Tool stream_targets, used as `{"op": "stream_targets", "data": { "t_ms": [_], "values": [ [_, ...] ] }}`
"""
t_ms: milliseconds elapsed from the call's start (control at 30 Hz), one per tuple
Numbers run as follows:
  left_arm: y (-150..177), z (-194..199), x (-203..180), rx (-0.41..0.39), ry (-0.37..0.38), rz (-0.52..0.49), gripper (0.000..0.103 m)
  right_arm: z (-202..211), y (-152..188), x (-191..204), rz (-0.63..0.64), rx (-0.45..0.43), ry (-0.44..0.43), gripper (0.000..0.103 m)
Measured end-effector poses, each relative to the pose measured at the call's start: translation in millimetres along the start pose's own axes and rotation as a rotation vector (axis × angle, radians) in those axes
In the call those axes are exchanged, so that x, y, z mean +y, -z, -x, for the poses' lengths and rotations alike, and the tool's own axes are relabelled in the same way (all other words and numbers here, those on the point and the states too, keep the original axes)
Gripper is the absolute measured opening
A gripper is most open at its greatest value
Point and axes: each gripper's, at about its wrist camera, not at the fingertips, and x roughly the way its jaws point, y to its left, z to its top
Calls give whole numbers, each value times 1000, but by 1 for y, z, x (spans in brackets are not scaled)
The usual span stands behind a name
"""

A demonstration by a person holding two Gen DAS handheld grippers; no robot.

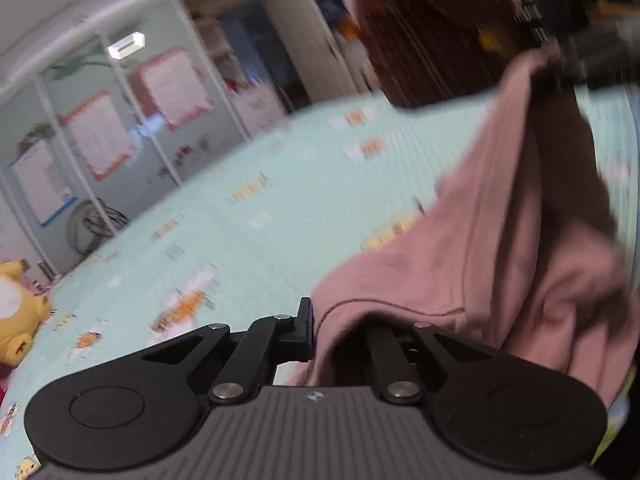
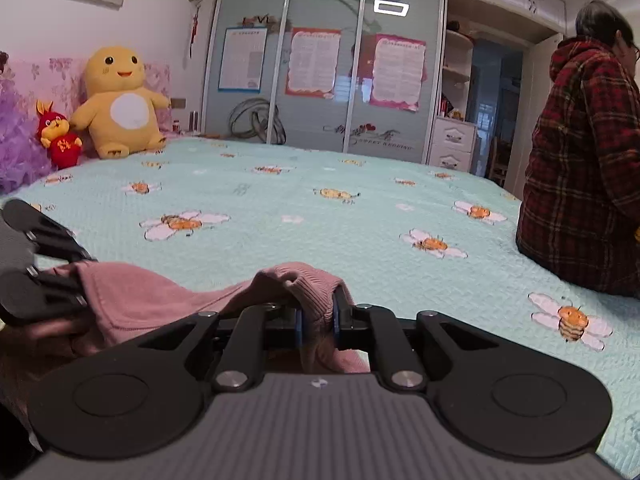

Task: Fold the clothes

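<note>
Pink knit sweatshirt (image 2: 132,300) hangs pinched between both grippers (image 2: 318,326) over the mint bee-print bedspread (image 2: 320,216); next, spread it flat.

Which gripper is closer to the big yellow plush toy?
Left. The left gripper holds the pink garment on the yellow plush toy's side; the right gripper is farther away.

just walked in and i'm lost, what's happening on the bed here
A person with a handheld gripper in each hand is picking up a pink sweater from the bed. The right gripper is shut on its ribbed edge, and the left gripper is shut on another part of the cloth. The sweater hangs bunched between them, not yet folded. Another person in a plaid coat sits on the bed's edge.
</note>
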Motion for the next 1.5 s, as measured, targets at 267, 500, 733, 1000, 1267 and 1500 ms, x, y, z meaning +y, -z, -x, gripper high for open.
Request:
{"op": "stream_targets", "data": {
  "t_ms": [267, 500, 733, 1000, 1267, 1500],
  "values": [
    [-71, 104, 45, -194, -122, 110, 9, 56, -59, 0, -11, -231, -17, 13],
    [-104, 168, 40, -302, -175, 110, 12, 124, -103, -9, -87, -457, -77, 13],
    [-125, 172, 29, -334, -189, 50, 13, 152, -118, -18, -45, -530, -48, 13],
    [-161, 174, 39, -363, -241, 20, 13, 158, -141, -33, -43, -542, -48, 13],
    [-198, 201, 42, -423, -316, -104, 20, 167, -165, -44, -61, -627, -59, 13],
    [-231, 217, 49, -459, -357, -172, 24, 181, -188, -62, -73, -699, -44, 13]
  ]
}}
